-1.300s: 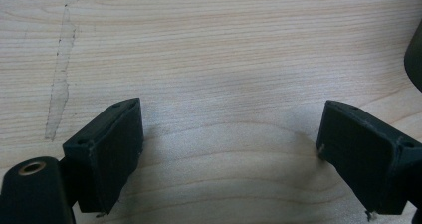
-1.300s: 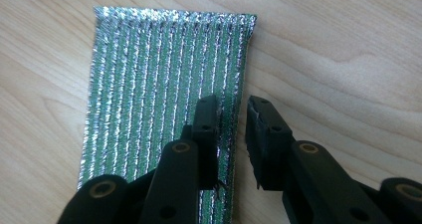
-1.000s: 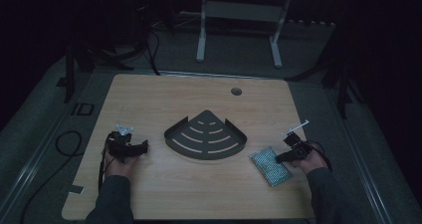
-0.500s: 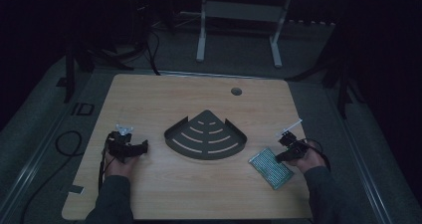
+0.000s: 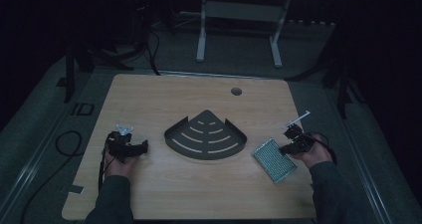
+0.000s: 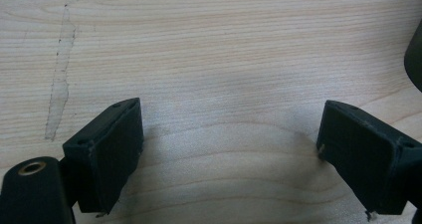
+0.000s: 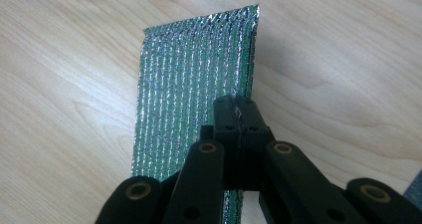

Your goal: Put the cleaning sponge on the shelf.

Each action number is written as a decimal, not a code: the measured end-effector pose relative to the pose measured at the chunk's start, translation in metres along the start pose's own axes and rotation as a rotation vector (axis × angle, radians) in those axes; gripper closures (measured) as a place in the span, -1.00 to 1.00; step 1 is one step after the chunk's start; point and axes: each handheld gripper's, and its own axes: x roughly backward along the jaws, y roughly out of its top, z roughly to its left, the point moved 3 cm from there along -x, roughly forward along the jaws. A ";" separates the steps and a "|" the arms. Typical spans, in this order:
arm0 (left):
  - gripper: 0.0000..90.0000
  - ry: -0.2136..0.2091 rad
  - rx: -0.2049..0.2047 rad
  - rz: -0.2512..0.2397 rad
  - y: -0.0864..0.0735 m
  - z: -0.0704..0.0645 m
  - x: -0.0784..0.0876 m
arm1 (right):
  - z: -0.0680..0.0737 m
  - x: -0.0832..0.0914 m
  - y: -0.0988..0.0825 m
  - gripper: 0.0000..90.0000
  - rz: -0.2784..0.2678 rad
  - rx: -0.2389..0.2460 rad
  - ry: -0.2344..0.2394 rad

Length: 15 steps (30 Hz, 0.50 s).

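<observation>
Clenched thin on the near edge of the ribbed foil pouch by the right gripper, light, floppy and crinkly beyond the fingertips, best pinched at an edge; left gripper released above pale wooden table, room dark.

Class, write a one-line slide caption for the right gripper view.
Right gripper shut on the edge of a shiny green-and-silver ribbed foil pad over the light wooden table.
</observation>
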 end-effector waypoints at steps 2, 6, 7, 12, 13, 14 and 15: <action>-0.74 0.000 0.000 0.000 0.000 0.000 0.000 | -0.001 0.002 0.002 0.99 0.000 0.002 -0.004; -0.74 0.000 0.000 0.000 0.000 0.000 0.000 | -0.002 0.006 0.006 0.99 0.002 0.008 -0.014; -0.74 0.000 0.000 0.000 0.000 0.000 0.000 | -0.002 0.006 0.006 0.99 0.002 0.008 -0.014; -0.74 0.000 0.000 0.000 0.000 0.000 0.000 | -0.003 0.012 0.013 0.99 0.007 0.021 -0.029; -0.74 0.000 0.000 0.000 0.000 0.000 0.000 | -0.003 0.013 0.014 0.99 0.006 0.021 -0.029; -0.74 0.000 0.000 0.000 0.000 0.000 0.000 | -0.003 0.015 0.015 0.99 0.006 0.022 -0.034; -0.74 0.000 0.000 0.000 0.000 0.000 0.000 | -0.003 0.016 0.017 0.99 0.006 0.028 -0.037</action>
